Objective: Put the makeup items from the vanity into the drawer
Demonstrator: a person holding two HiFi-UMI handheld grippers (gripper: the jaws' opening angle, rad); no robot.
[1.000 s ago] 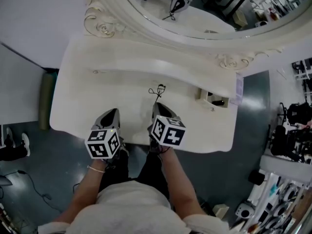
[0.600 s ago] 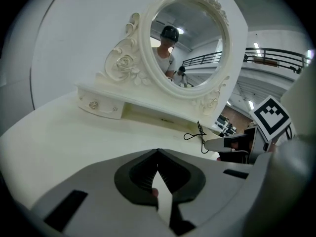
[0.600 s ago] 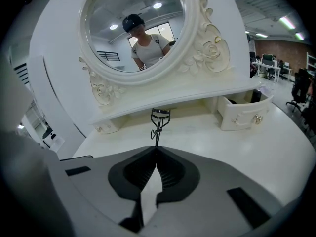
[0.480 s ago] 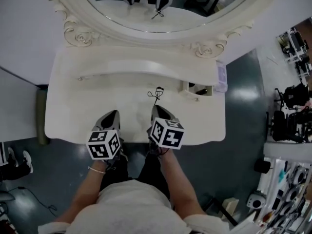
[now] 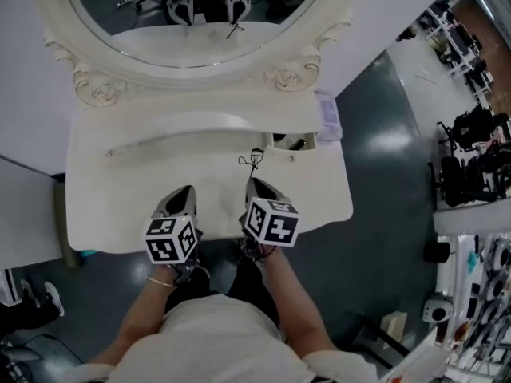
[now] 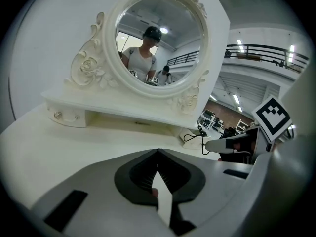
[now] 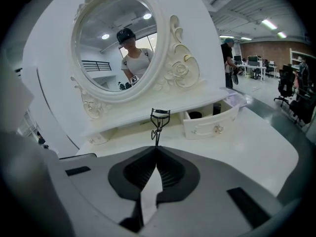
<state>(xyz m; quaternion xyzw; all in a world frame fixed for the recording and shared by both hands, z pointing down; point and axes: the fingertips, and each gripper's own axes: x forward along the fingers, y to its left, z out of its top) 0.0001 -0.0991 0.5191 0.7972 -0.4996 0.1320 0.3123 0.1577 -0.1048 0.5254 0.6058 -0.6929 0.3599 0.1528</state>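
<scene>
1. Left gripper (image 5: pixel 185 191) and right gripper (image 5: pixel 252 183) have both swung toward the right end of the vanity (image 5: pixel 120 214) since a second ago. Back then the eyelash curler (image 5: pixel 254 160) sat well left of the open drawer (image 5: pixel 291 142); now only a short stretch of tabletop lies between them.
2. Room first: a glossy dark grey floor (image 5: pixel 383 150) surrounds the vanity and a white wall (image 5: pixel 24 94) stands behind it. Benches with black equipment (image 5: pixel 471 134) are off at the right of the head view.
3. On to the vanity: it's white with a curved top, and both grippers sit over its front half.
4. An oval mirror (image 5: pixel 144 6) in a carved white frame stands at the back, reflecting both grippers and the person.
5. A raised shelf (image 5: pixel 184 122) runs below the mirror, with a pale translucent packet (image 5: pixel 327 116) lying at its right end.
6. The drawer is small and pulled out under the shelf's right end, with dark items (image 7: pixel 194 115) already inside.
7. The left gripper has its jaws pressed together with nothing between them, just left of its partner.
8. The right gripper has its jaws clamped on the curler's handle end.
9. The curler is thin black metal, sticking out beyond the right gripper's tips with its curved head toward the shelf. It is near the drawer's left side and not in it.
</scene>
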